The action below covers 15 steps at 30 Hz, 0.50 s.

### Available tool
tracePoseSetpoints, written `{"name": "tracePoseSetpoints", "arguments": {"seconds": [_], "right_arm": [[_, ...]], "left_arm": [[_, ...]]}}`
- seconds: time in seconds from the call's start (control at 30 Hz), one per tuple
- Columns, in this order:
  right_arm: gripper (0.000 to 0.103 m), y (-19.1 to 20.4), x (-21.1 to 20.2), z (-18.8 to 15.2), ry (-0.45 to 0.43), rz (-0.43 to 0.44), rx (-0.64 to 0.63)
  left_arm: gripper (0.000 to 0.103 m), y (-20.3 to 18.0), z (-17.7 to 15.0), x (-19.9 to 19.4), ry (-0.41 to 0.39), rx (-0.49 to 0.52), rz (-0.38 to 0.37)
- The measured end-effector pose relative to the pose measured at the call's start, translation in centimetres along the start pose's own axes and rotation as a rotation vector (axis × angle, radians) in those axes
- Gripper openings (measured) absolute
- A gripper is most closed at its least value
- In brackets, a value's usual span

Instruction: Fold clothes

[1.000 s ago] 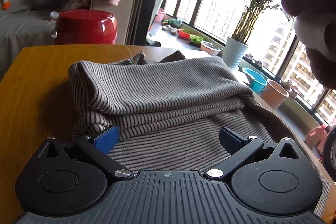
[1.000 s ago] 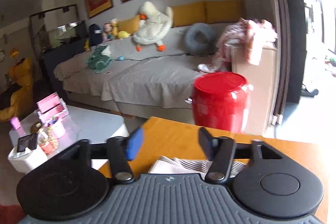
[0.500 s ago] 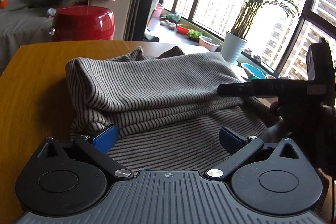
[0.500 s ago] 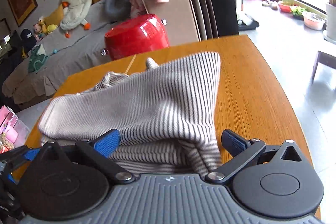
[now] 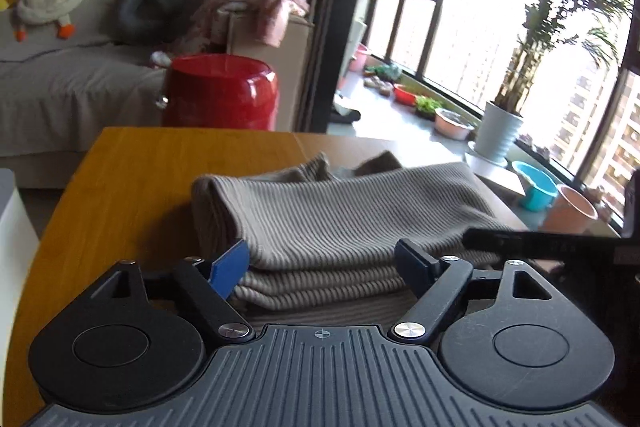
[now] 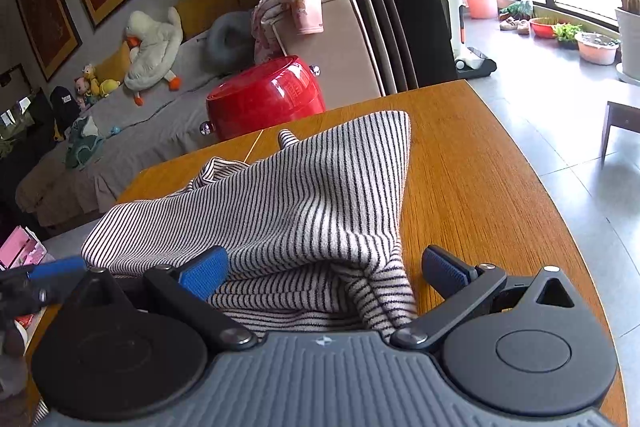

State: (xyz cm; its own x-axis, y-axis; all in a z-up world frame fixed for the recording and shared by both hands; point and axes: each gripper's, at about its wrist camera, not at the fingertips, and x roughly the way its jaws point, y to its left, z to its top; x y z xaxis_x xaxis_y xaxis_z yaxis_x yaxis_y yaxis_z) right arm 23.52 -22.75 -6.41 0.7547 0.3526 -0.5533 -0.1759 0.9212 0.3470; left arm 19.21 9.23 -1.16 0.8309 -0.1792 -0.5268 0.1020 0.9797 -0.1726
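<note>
Striped sweater (image 6: 304, 203) folded in layers mid-tabletop (image 6: 480, 163), my left claw (image 5: 322, 263) closing around its near edge, pads not pressing, my right claw (image 6: 324, 269) spread wide over the folds.

right gripper (image 6: 324, 267) — dropped from room view onto striped sweater (image 6: 288, 195) | left gripper (image 5: 322, 263) — closing, raised
</note>
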Motion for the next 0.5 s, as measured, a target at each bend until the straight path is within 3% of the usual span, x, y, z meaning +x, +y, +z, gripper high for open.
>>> {"name": "tracePoseSetpoints", "arguments": {"seconds": [0.17,0.23,0.4,0.5], "right_arm": [[0.103,0.2,0.0,0.0,-0.002,-0.007,-0.002],[0.103,0.2,0.0,0.0,-0.005,-0.007,0.004],[0.103,0.1,0.0,0.0,-0.013,0.001,0.019],[0.103,0.0,-0.1,0.0,-0.016,0.005,0.026]], "left_arm": [[0.068,2.2,0.9,3.4,0.089,-0.069,0.119],[0.053,2.4,1.0,4.2,0.099,-0.081,0.107],[0.052,0.5,0.6,4.6,0.074,0.046,0.116],[0.041,-0.1,0.6,4.6,0.057,0.104,0.129]]}}
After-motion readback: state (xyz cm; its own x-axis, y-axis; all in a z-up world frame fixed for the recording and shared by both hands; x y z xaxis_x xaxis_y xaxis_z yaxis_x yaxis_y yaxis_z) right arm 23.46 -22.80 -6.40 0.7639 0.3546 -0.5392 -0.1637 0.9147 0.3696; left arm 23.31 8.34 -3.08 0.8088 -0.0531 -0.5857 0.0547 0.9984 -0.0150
